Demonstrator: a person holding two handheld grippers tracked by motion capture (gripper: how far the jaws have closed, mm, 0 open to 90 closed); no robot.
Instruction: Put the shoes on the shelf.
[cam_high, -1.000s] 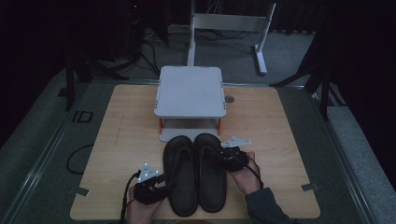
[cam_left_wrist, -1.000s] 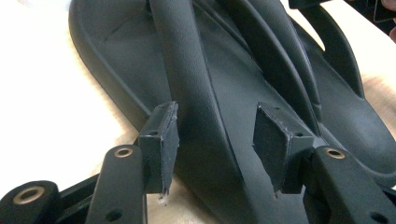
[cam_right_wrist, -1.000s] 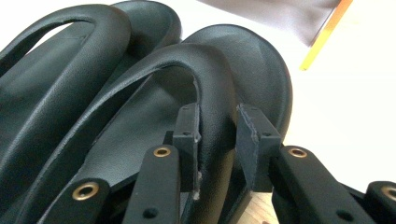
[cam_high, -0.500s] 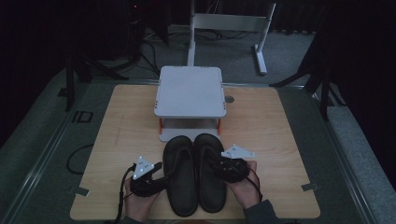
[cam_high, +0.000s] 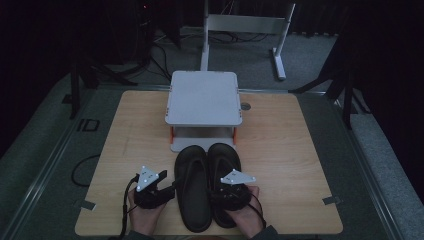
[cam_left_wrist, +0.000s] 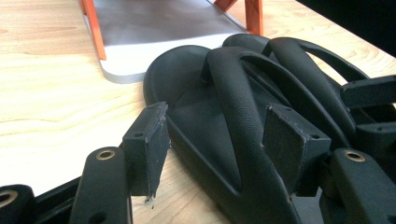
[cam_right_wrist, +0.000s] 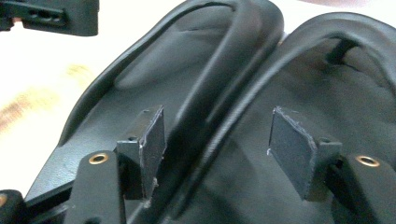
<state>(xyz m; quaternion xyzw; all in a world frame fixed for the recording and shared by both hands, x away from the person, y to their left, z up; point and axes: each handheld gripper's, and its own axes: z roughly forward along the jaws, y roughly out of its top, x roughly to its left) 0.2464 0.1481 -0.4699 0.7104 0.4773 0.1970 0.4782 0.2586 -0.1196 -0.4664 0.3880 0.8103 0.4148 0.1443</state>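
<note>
Your left tool (cam_high: 167, 189) stands open astride the left sandal's (cam_high: 192, 192) outer rim, its jaws having just spread; your right tool (cam_high: 231, 192), also just opening, straddles where both sandals meet. The pair lies at six o'clock on the bench (cam_high: 300, 150), toes toward the stand (cam_high: 204, 97).

I'm looking into a dim lab or recording studio: a wooden bench (cam_high: 280, 150) on grey carpet, dark curtains behind, a white metal stand (cam_high: 245, 30) and loose cables (cam_high: 165, 50).
</note>
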